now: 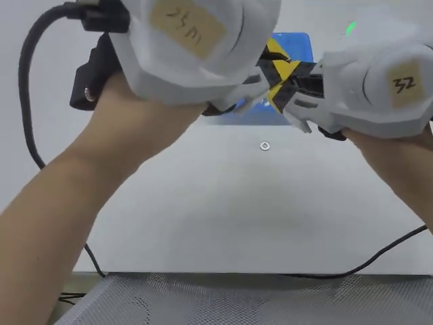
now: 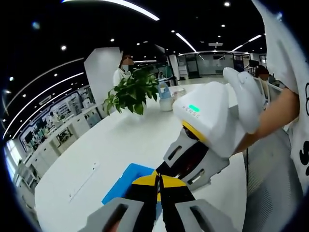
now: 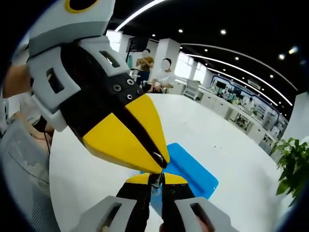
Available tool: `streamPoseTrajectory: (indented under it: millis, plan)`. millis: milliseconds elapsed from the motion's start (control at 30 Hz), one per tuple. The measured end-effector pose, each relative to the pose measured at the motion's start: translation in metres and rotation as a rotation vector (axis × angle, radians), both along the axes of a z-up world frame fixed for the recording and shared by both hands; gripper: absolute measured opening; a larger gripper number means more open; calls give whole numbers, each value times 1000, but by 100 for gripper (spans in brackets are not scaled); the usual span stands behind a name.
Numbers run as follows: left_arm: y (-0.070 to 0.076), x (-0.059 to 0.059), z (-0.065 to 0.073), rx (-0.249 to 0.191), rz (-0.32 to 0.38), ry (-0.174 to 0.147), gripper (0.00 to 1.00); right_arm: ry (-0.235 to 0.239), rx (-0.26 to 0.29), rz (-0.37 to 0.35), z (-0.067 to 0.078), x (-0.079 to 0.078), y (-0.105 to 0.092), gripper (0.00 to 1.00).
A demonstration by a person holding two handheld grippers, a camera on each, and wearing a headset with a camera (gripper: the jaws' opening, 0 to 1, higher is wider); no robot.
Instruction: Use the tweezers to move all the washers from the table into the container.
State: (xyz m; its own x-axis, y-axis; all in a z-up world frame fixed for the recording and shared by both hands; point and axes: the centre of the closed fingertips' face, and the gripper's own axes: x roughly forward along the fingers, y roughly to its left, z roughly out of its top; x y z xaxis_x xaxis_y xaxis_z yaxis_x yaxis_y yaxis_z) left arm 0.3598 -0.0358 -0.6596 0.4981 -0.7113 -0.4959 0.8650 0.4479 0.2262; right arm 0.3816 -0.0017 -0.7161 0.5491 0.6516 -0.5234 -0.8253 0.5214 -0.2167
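Observation:
Both grippers are held up close to my head, and their yellow and black jaws meet tip to tip above the table. My left gripper [image 1: 269, 73] [image 2: 157, 181] has its jaws pressed together. My right gripper [image 1: 276, 95] [image 3: 155, 181] is shut on a thin grey metal strip, seemingly the tweezers [image 3: 155, 180], most of which is hidden. In the right gripper view the left gripper's jaw tips touch that spot. One small washer [image 1: 264, 145] lies on the white table. The blue container [image 1: 295, 45] [image 2: 126, 184] [image 3: 193, 173] sits flat behind the jaws.
The white table [image 1: 223, 203] stretches wide around the washer. Black cables [image 1: 379, 256] trail along its near edge and by my left arm. A perforated grey surface [image 1: 270, 301] lies nearest me. A potted plant [image 2: 133, 92] stands at the far side, with people beyond.

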Motion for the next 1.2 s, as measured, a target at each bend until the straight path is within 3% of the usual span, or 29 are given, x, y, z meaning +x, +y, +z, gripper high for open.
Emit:
streamPoseTrajectory:
  millis: [167, 233, 300, 467, 633, 867, 1000, 1200]
  plan:
    - [0, 12, 1, -14, 25, -11, 0, -20, -6, -21, -1, 18, -1, 3]
    - [2, 12, 1, -16, 41, -13, 0, -22, 0, -28, -2, 26, 0, 3]
    - [4, 27, -8, -14, 59, -14, 0, -14, 9, -34, -7, 32, 2, 3]
    - [10, 41, -23, -11, 96, 7, 0, 0, -2, -42, -25, 45, 6, 3]
    - [16, 49, -39, -3, 122, 36, 0, 42, -13, -36, -41, 47, 11, 3]
    - [20, 58, -51, -2, 138, 57, 0, 52, -44, -29, -53, 51, 13, 3]
    - [20, 62, -55, -7, 142, 68, 0, 67, -51, -31, -58, 52, 12, 3]
    - [21, 66, -54, -4, 138, 61, 0, 94, -26, -53, -57, 52, 11, 4]
